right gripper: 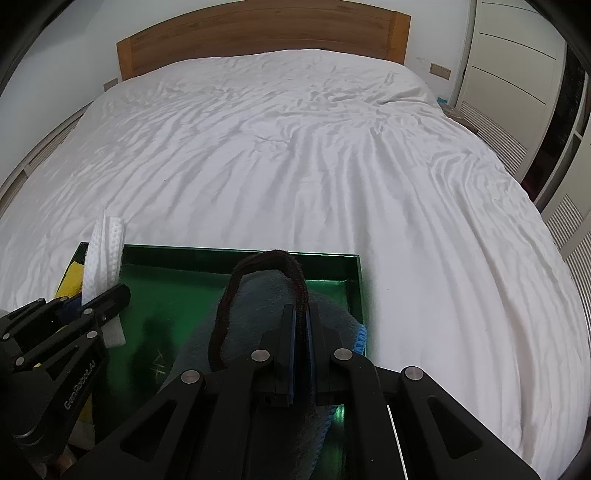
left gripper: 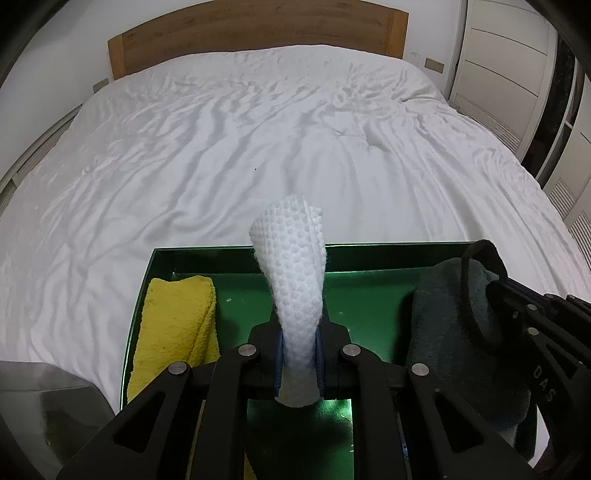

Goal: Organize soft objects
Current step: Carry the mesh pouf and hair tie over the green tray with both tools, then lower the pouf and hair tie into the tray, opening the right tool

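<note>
Left tool (left gripper: 300,354) pinches a white waffle cloth (left gripper: 295,273) over the green tray (left gripper: 236,254); right tool (right gripper: 303,354) grips the dark towel's loop (right gripper: 258,273).

Both wrist cameras look steeply down along their claws, close over the green tray (left gripper: 236,254) at the bed's (right gripper: 332,177) near edge; both share tray, bed, headboard (left gripper: 258,33).

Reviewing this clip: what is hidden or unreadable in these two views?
- Left wrist view: the near end of the green tray and of the yellow cloth is covered by the left hand-held gripper.
- Right wrist view: the blue item beside the grey cloth shows only an edge, so it cannot be identified.
- Both views: the persons' hands are out of frame.
</note>
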Demonstrator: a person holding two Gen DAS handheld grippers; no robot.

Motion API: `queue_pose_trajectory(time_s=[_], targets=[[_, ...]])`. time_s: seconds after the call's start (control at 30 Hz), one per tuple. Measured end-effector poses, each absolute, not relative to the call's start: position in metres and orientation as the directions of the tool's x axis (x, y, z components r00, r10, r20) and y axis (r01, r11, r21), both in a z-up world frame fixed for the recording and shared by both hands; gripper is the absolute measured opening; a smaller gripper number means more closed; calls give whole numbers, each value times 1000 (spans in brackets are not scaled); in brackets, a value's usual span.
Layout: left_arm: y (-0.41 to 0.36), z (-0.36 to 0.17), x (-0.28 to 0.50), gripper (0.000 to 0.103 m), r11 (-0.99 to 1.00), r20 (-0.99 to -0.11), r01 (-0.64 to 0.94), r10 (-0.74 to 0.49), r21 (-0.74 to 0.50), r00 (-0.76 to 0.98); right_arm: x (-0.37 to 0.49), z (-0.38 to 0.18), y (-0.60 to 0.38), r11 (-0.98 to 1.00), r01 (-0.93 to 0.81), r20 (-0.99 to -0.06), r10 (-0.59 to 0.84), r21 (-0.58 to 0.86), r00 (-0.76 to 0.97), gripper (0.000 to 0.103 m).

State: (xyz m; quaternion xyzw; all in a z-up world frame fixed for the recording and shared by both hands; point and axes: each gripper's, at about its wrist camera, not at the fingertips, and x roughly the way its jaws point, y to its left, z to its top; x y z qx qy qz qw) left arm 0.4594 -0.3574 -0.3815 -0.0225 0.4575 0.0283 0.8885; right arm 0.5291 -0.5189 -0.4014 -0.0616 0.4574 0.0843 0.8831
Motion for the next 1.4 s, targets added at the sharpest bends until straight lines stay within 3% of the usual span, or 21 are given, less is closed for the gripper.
queue_pose_trajectory(time_s=[1.1, 1.4], targets=[[-361, -403, 470, 13, 996, -846, -74, 73, 40, 528, 531, -408, -524, 976, -212, -834, 69, -59, 548, 5], [-360, -402, 472, 30, 997, -847, -76, 67, 32, 528, 533, -408, -525, 976, -214, -835, 77, -50, 545, 8]])
